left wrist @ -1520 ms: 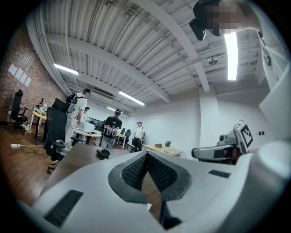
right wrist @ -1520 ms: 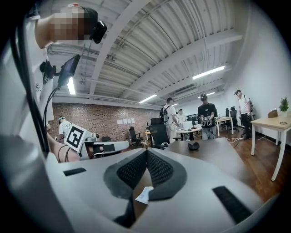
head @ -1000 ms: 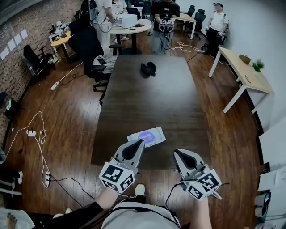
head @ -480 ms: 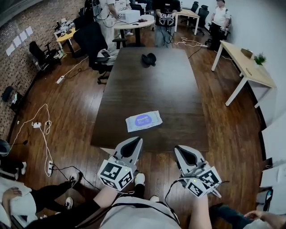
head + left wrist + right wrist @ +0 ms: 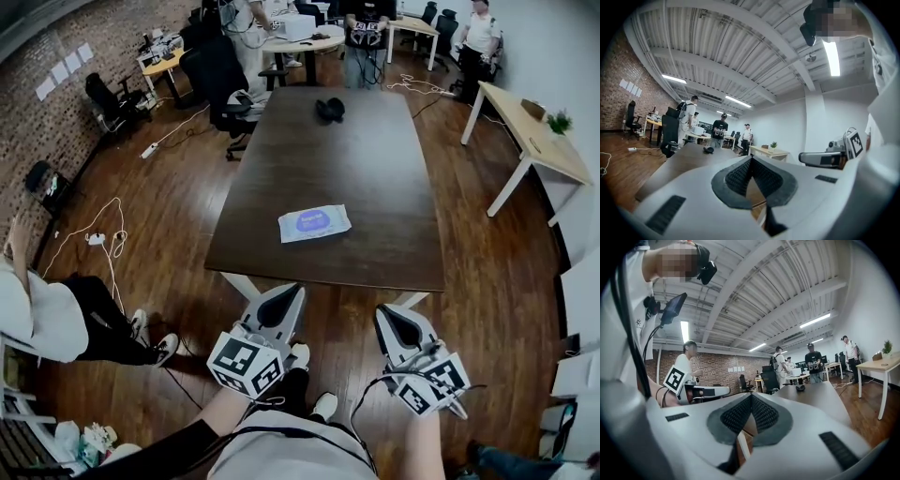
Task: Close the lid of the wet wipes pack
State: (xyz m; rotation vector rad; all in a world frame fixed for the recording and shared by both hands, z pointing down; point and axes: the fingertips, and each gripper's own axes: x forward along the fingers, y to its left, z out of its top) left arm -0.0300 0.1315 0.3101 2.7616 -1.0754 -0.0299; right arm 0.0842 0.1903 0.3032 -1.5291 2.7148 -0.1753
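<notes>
Left tool (image 5: 289, 296) and right tool (image 5: 386, 317) hang side by side, both clenched on nothing, over the wooden floor (image 5: 178, 234) just short of the dark worktop (image 5: 375, 159). The wet wipes pack (image 5: 314, 223) lies near the worktop's close edge, well apart from both. Its lid seems down, though too small to confirm.

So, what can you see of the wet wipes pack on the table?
The wet wipes pack is a flat, pale, soft-looking rectangle with a blue-violet oval in its middle. It lies flat and slightly askew on the dark table, close to the table's near edge. Nothing touches it besides the table. Whether it is open or closed is too small to tell.
</notes>
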